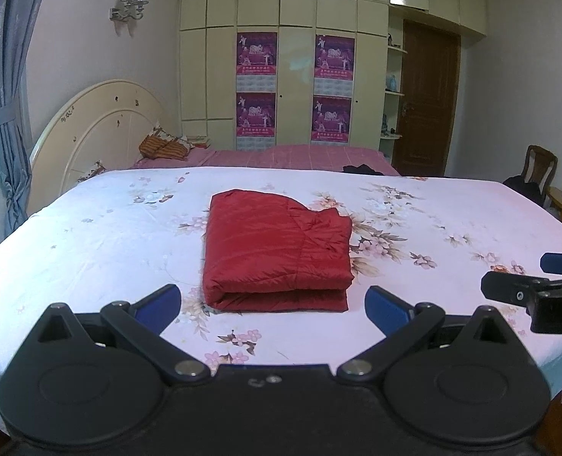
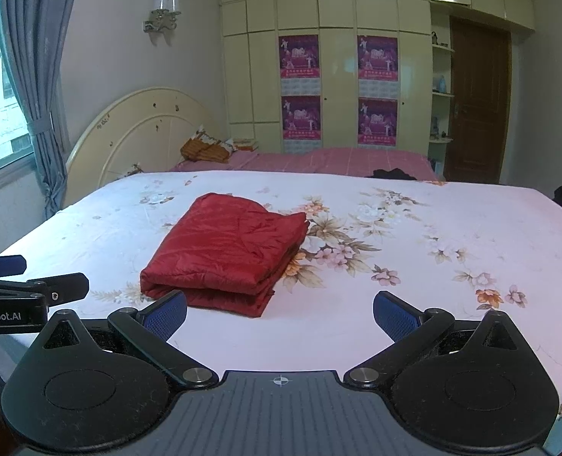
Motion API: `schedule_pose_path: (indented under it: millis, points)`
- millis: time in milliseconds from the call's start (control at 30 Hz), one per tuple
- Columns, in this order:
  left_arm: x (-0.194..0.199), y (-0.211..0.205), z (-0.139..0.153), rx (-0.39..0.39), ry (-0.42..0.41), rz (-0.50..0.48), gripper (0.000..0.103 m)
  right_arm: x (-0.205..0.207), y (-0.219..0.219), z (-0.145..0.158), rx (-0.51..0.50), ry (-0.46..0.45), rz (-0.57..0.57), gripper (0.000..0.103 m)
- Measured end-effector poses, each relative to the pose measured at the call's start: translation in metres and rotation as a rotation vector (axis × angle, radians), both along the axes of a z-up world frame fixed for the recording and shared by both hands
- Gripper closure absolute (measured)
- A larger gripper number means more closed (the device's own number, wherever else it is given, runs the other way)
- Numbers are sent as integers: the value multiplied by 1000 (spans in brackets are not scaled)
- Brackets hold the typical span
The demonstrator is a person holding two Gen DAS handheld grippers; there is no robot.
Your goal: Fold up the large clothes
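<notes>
The left tool (image 1: 273, 306) was held with its blue pads spread wide and empty, just short of the folded red garment (image 1: 277, 250). The garment lay flat on the floral bed sheet (image 1: 91, 235). The right tool (image 2: 280, 313) was likewise spread, gripping nothing, the garment lying ahead to its left.

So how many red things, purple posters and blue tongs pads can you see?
Red folded jacket: 1
Purple posters: 4
Blue pads, left tongs: 2
Blue pads, right tongs: 2
Total: 9
</notes>
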State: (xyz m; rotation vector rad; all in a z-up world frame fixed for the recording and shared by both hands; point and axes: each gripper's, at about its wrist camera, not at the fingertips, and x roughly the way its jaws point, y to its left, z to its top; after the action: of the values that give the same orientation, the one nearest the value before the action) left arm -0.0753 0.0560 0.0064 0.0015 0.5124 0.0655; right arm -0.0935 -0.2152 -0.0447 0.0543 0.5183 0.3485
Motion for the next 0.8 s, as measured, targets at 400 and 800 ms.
schedule_pose_path:
  millis: [400,800]
  points:
    - [-2,2,7,-10,-6,7,0,3,0,0,-6,2,3,0]
    - [-2,0,9,-13,-7,2,0,4,-2,0,-4,7,-3,0]
